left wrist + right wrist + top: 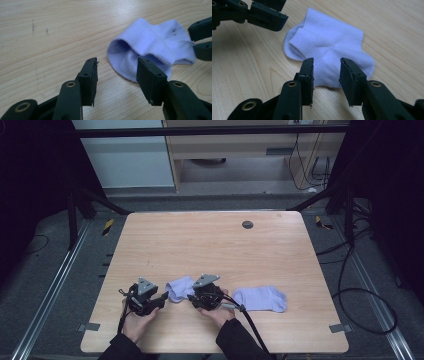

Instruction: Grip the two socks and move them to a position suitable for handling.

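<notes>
A small lilac sock [180,288] lies bunched on the wooden table [210,245] near its front edge, between my two grippers. My left gripper [163,298] sits just left of it, held in a hand. In the left gripper view its jaws are open [117,62], with the sock's open cuff [150,45] right ahead and the right jaw's tip at the cuff's edge. My right gripper [193,296] sits at the sock's right side. Its jaws are open [327,61] and low over the near end of the sock [329,42]. The left gripper's jaws [262,12] point in from beyond.
A second lilac sock [260,298] lies flat to the right of my right hand. A grey round plug [247,224] sits in the tabletop at the back. Tape strips [339,327] mark the front corners. Cables [365,295] trail on the floor at right.
</notes>
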Tool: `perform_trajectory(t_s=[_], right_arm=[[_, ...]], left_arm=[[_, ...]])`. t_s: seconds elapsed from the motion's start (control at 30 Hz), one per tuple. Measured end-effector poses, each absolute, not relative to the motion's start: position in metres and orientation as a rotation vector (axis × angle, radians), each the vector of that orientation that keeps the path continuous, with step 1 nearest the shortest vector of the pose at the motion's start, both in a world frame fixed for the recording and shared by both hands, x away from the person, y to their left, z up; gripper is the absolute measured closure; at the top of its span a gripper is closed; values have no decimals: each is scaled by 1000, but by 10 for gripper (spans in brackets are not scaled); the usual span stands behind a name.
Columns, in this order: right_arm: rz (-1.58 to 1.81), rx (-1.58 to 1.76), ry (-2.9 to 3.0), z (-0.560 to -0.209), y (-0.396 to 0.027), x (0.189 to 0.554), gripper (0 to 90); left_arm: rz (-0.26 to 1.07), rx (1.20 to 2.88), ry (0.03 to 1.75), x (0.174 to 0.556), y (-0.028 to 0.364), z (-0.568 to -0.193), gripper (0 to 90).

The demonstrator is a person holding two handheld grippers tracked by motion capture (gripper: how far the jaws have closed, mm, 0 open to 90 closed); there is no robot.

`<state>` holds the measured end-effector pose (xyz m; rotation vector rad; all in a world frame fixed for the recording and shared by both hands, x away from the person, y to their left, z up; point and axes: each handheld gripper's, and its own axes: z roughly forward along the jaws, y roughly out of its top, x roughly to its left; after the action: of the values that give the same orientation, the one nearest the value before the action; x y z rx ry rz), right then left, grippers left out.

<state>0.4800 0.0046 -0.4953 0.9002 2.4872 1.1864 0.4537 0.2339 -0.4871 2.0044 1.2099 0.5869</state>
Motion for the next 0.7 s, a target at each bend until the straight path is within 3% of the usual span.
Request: perform_trajectory(t_s=[0.23,0.47,0.7], right_arm=[[1150,893,2520,-502,9,480,681],[1124,887,2527,-501,9,479,797],[1134,909,2538,-501,10,480,825]], left_arm=[[565,1998,1209,456,230,-490,497],[544,2027,1205,459,225,-495,517],[533,2039,1202,460,223,-497,543]])
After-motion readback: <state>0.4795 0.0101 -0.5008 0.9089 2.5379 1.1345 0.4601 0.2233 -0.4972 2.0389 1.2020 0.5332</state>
